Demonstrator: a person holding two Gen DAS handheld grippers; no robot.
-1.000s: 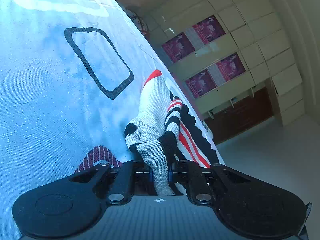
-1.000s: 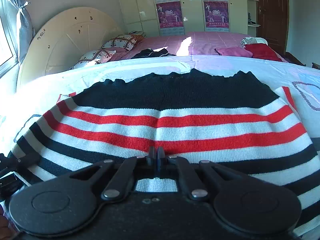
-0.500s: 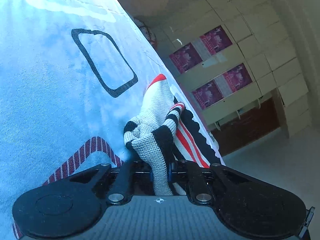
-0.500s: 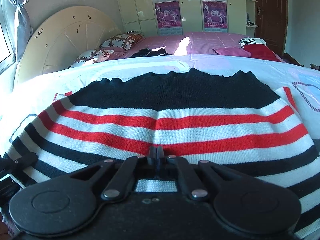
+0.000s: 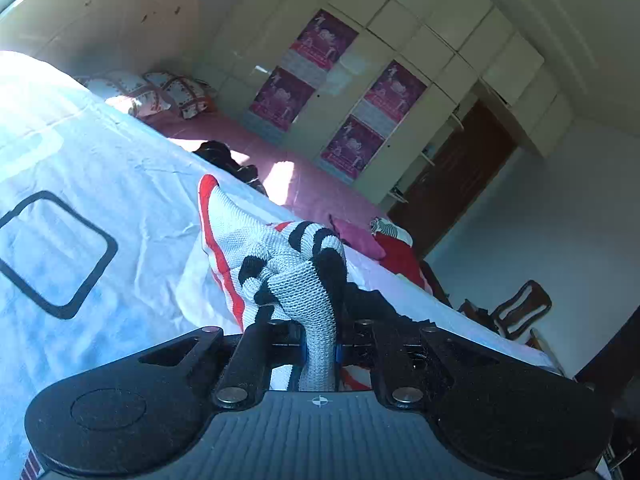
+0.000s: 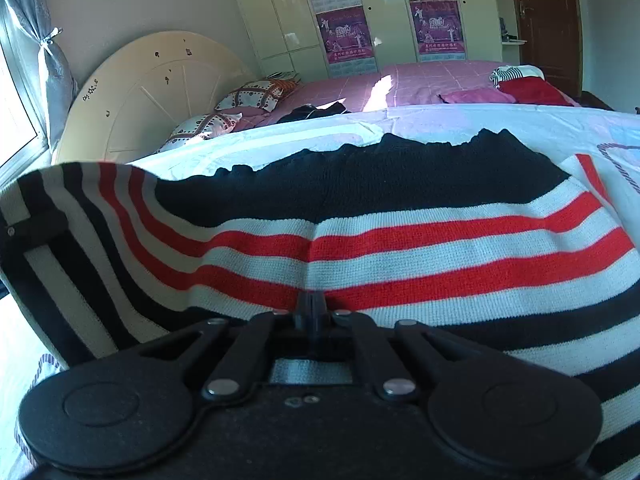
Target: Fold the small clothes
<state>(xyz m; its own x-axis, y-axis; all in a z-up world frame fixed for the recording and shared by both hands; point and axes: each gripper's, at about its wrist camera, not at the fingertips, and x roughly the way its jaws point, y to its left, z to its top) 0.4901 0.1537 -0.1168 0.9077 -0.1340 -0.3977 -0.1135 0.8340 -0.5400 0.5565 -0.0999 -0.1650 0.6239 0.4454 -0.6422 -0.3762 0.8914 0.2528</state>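
- A small knitted sweater (image 6: 400, 240), striped in black, white and red, lies spread on a bed covered with a pale blue sheet (image 5: 120, 184).
- The left gripper (image 5: 320, 344) has its jaws clenched on a bunched fold of the sweater's edge, lifted clear of the sheet; in the right wrist view that raised side stands up as a curved flap at the left.
- The right gripper (image 6: 311, 312) has its jaws pressed fully together at a red stripe near the middle of the sweater; whether they pinch the cloth or only press on it cannot be told.
- The step in hand appears to be folding the lifted side across the body of the sweater.
- To do it well, the right gripper should likely pin the cloth where the crease should fall.
- The left gripper should carry its edge over level and taut, so the stripes line up, and lower it flat before releasing.
- A loose grip risks the bunched knit slipping out and wrinkling.
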